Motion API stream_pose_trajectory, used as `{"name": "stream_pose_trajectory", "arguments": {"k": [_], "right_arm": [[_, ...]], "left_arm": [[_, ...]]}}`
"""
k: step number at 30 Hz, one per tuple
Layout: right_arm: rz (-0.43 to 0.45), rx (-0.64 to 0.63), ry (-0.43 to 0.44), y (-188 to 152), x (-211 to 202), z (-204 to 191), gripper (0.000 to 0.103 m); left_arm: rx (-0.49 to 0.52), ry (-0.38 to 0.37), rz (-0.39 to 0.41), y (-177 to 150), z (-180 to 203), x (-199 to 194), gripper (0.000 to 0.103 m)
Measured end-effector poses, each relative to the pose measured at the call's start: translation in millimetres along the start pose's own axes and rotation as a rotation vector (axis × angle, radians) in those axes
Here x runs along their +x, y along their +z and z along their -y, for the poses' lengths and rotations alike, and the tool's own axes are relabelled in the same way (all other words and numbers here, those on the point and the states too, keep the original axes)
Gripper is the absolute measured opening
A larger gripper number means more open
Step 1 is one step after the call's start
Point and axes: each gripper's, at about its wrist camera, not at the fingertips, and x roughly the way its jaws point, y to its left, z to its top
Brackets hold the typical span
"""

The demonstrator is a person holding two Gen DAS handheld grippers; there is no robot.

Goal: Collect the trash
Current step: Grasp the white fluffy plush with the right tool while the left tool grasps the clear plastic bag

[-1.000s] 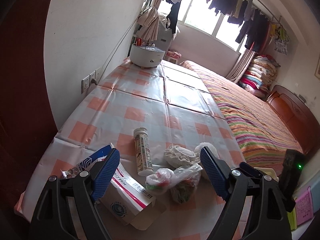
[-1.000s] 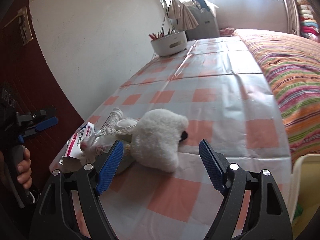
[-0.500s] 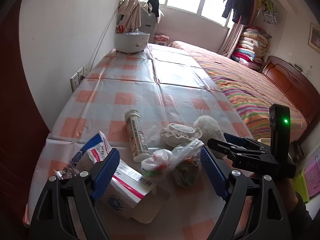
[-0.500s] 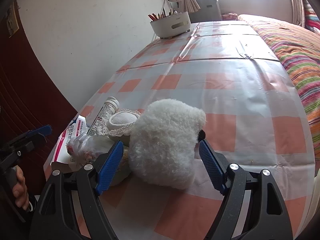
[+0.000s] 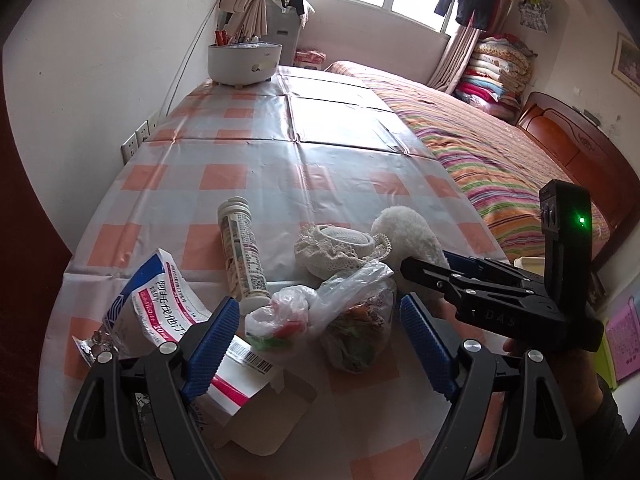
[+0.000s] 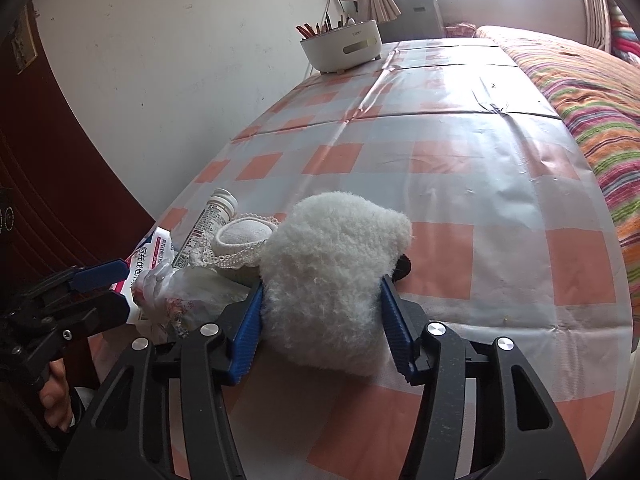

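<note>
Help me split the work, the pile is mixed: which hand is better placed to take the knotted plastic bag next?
Left. The left tongs stand open with the plastic bag right between their tips. The right tongs have just been closing and now press both sides of the white fluffy item, so they look occupied.

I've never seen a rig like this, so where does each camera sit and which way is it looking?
Left wrist: rides the left gripper, looking down at the plastic bag; the right gripper shows.
Right wrist: rides the right gripper, whose jaws have just closed on the fluffy white item; a hand shows.
Shared: tube, checked tablecloth.
</note>
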Motion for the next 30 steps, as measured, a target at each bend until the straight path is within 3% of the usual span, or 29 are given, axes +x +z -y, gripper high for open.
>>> {"name": "stream_pose_trajectory", "arguments": {"k": [14, 21, 30], "right_arm": [[0.039, 0.029, 0.023, -4, -18, 2, 0.053], [0.075, 0.050, 0.035, -4, -33, 9, 0.053], [0.125, 0.089, 0.024, -6, -53, 25, 0.053]], "left_arm": [[0.003, -0.010, -0.041, 0, 9, 23, 0.080], [0.077, 0.037, -0.035, -3, 26, 40, 0.079], [0.114, -0.027, 0.009, -1, 50, 39, 0.041]]}}
